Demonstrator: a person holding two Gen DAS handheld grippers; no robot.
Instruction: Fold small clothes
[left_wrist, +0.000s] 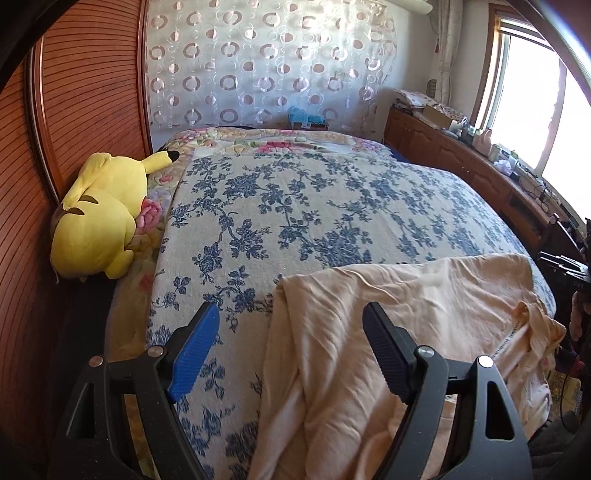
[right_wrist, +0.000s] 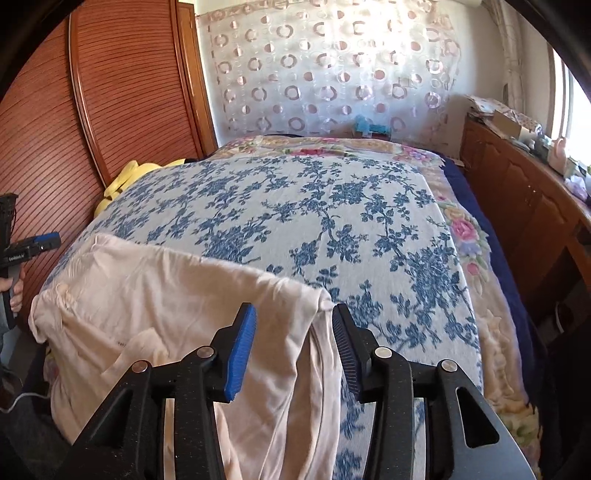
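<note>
**Both grippers free of the garment at the near edge of the bed**

My right gripper (right_wrist: 293, 325) has its jaws partly apart, and the folded corner of the pale peach garment (right_wrist: 177, 295) sits in the gap between them; the pads do not press on the cloth, so I hold nothing there. My left gripper (left_wrist: 290, 325) stands wide, its blue pad over the bedspread and its black pad over the garment, with the garment's left edge running up between the two; it grips nothing either.

The garment lies rumpled on the near part of the blue-flowered bedspread (left_wrist: 295, 206), its far edge a rough fold line across the bed and its near part draping over the bed's edge towards me. A neckline with a label (left_wrist: 517, 325) shows at its right side in the left wrist view.

Further out, a yellow plush toy (left_wrist: 99, 218) lies at the left edge of the bed beside the wooden slatted panel (left_wrist: 85, 92). A wooden cabinet (left_wrist: 461, 162) runs along the right under the window (left_wrist: 528, 103).
</note>
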